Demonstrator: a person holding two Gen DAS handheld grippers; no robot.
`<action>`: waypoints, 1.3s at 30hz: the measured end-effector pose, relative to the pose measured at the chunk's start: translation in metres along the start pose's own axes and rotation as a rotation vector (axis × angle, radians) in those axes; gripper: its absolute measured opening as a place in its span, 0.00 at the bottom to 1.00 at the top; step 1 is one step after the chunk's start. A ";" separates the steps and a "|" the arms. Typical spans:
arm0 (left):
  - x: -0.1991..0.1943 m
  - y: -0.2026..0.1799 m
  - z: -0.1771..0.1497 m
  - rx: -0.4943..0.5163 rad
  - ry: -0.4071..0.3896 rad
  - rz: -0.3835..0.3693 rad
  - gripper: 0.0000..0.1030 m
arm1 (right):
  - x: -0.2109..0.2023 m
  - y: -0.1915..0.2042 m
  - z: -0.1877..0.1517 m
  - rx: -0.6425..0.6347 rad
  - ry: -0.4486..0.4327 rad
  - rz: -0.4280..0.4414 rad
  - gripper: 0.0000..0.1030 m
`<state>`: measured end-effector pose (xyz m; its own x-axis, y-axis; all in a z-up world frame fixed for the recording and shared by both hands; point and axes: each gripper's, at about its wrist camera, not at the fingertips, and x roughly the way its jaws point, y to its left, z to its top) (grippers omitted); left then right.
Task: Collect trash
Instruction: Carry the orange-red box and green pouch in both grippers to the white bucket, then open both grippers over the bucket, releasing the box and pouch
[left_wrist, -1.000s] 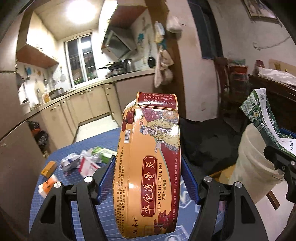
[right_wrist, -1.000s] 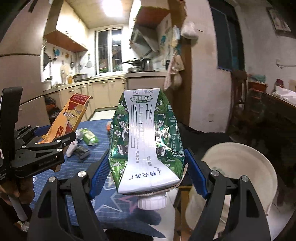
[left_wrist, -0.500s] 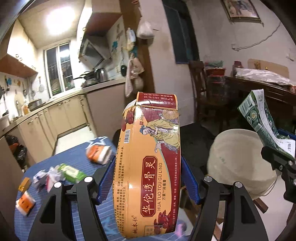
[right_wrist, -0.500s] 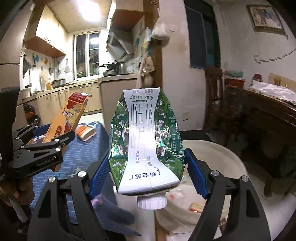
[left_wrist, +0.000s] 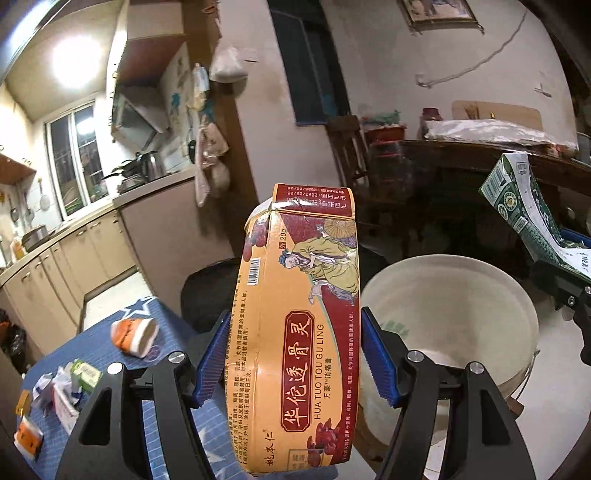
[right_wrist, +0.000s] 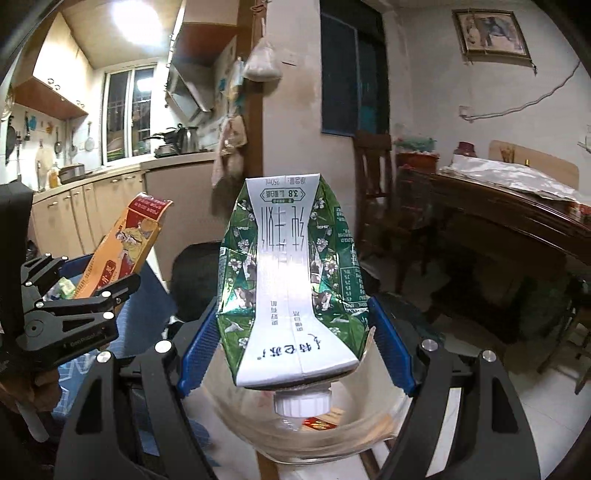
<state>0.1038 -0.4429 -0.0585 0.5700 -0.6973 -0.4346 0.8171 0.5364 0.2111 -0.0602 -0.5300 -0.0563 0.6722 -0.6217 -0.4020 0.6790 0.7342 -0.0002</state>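
Both grippers have swung away from the blue table (left_wrist: 173, 325) toward one round cream bucket (left_wrist: 447, 317), now larger in view. Left gripper (left_wrist: 295, 365) clamps an upright orange cardboard box (left_wrist: 299, 332) between ribbed blue pads. Right gripper (right_wrist: 295, 343) clamps a crumpled green-and-white carton (right_wrist: 291, 280), cap down, above the bucket (right_wrist: 354, 435). Several small wrappers (left_wrist: 70, 380) lie behind on the table.

Two grippers (left_wrist: 295, 362) (right_wrist: 291, 350) — one box (left_wrist: 299, 332), one carton (right_wrist: 291, 280), one bucket (left_wrist: 461, 295)
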 end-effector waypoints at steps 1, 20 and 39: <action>0.004 -0.005 0.001 0.007 0.002 -0.006 0.67 | 0.002 -0.004 -0.002 -0.001 0.006 -0.009 0.72; 0.064 -0.072 0.002 0.118 0.101 -0.136 0.67 | 0.047 -0.049 -0.024 0.016 0.125 -0.078 0.72; 0.090 -0.067 0.023 0.074 0.139 -0.258 0.67 | 0.073 -0.059 -0.019 0.048 0.156 -0.030 0.81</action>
<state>0.1022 -0.5529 -0.0913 0.3299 -0.7317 -0.5964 0.9404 0.3103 0.1395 -0.0571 -0.6136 -0.1031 0.5995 -0.5906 -0.5402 0.7142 0.6994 0.0280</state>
